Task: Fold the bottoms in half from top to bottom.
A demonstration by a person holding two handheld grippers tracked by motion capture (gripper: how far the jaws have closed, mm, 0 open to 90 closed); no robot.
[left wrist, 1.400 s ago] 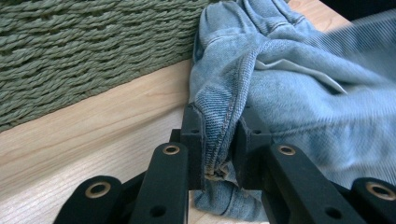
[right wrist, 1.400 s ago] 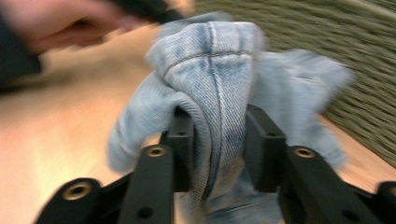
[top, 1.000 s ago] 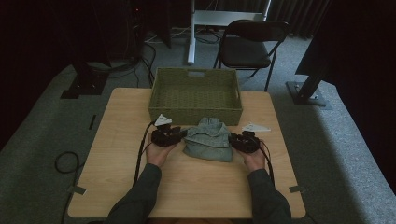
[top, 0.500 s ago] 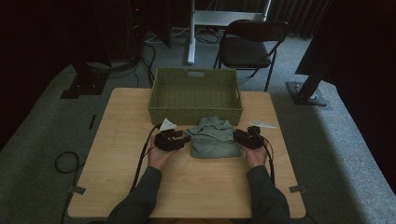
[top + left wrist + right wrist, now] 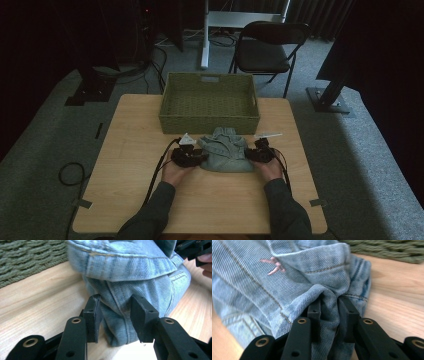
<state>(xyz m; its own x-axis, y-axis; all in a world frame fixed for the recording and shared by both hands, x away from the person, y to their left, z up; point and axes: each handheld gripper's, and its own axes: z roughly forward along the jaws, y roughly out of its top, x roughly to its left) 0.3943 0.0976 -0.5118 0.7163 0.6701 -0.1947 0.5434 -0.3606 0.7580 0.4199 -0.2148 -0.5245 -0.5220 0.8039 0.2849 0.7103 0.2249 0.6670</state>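
Near the far edge of the light wooden table (image 5: pixel 130 200), the folded pale-blue denim garment (image 5: pixel 226 156) is pinched by the closing right gripper (image 5: pixel 331 312), while the left gripper (image 5: pixel 113 315), closing half-open, straddles a fold.

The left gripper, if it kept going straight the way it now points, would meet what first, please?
Most likely the folded denim garment: a fold already sits between the left gripper jaws, which have just been closing on it.

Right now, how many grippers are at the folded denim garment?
2: the left gripper at the denim garment's left edge, fabric between its fingers; the right gripper pinching the right edge.
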